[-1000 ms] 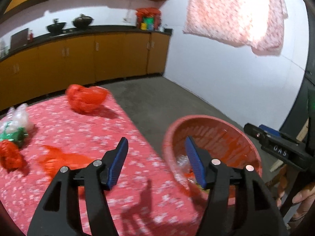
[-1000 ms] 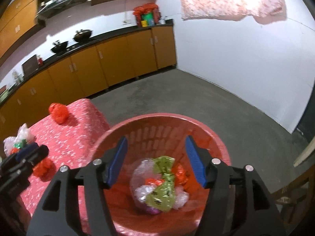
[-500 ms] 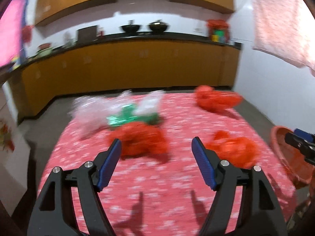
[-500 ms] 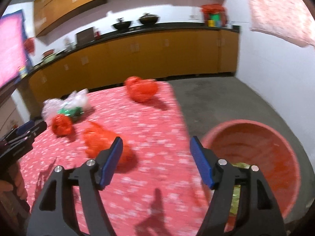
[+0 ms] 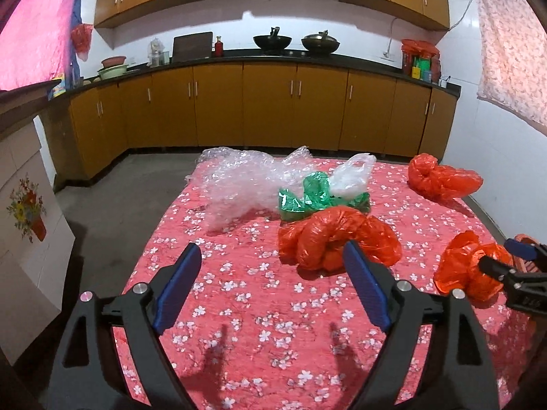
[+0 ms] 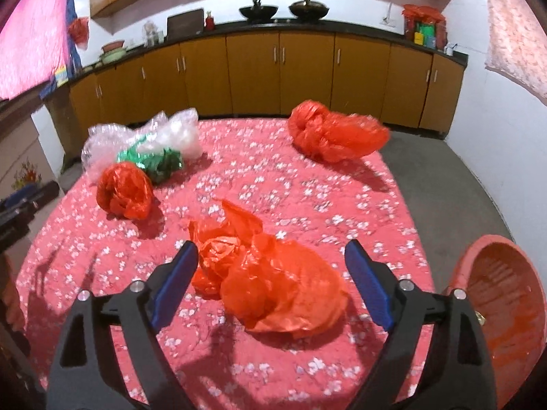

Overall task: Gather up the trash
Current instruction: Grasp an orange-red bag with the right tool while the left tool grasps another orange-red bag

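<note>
Crumpled plastic bags lie on a table with a red floral cloth (image 5: pixel 239 294). My left gripper (image 5: pixel 270 256) hangs over the cloth with nothing between its opening jaws; a bunched red bag (image 5: pixel 336 239) lies just beyond its right finger. Behind that are a green bag (image 5: pixel 318 198), clear bubble wrap (image 5: pixel 246 177) and a white bag (image 5: pixel 352 177). My right gripper (image 6: pixel 270 249) is opening too, and a loose red bag (image 6: pixel 273 283) lies on the cloth between its fingers, untouched by the pads. A third red bag (image 6: pixel 335 133) sits at the far right corner.
A red plastic basket (image 6: pixel 499 307) stands on the floor off the table's right edge. Orange kitchen cabinets (image 5: pixel 270 109) line the back wall across a grey floor. A white cabinet with a flower picture (image 5: pixel 24 212) stands left of the table.
Both grippers swung left from over the basket to over the table. Their jaws have spread wider. The bags on the cloth lie where they were.
</note>
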Motion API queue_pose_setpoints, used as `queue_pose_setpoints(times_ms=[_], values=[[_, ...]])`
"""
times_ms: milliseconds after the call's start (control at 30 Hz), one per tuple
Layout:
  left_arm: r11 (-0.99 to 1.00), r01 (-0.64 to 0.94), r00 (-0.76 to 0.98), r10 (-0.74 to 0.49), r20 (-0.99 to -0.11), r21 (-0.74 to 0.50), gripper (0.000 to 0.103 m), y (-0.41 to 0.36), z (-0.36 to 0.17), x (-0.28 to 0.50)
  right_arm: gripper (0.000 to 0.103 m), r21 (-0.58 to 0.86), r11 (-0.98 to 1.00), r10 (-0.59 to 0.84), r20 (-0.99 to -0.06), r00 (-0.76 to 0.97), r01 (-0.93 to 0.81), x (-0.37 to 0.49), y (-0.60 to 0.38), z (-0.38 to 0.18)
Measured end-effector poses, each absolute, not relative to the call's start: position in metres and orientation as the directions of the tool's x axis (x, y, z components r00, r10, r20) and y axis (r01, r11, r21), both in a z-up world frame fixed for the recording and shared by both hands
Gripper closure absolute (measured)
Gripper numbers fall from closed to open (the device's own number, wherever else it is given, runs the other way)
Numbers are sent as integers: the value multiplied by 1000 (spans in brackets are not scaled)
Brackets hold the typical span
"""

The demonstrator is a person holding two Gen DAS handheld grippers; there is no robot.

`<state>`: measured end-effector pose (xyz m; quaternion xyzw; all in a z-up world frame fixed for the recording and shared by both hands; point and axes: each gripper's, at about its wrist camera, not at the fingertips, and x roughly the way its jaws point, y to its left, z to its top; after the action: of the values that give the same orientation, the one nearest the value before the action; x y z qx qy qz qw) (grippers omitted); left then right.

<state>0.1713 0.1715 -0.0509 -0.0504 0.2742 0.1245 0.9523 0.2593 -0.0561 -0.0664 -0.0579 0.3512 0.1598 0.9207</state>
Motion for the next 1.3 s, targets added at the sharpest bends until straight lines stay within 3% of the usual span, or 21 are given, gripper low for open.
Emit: queue_pose_setpoints(times_ms=[200, 733, 900, 967, 1300], values=[[965, -259, 817, 199, -542, -37, 18, 175, -55, 174, 18, -24, 933, 242, -697, 675, -360, 264, -46, -81], [979, -199, 812, 145, -565, -34, 15, 158, -57, 199, 51, -21, 930, 238, -728, 642, -368, 269, -45, -90], [985, -174, 805, 137, -578, -9, 12, 147, -59, 217, 53, 12, 943, 237, -727, 644, -334, 266, -56, -86], [986, -164, 803, 132, -582, -2, 6, 145, -59, 224, 53, 28, 947, 239, -726, 645, -320, 265, -63, -84], [990, -136, 770, 81, -632, -39, 5, 148, -64, 250, 53, 96, 959, 252, -724, 642, -268, 264, -85, -79]])
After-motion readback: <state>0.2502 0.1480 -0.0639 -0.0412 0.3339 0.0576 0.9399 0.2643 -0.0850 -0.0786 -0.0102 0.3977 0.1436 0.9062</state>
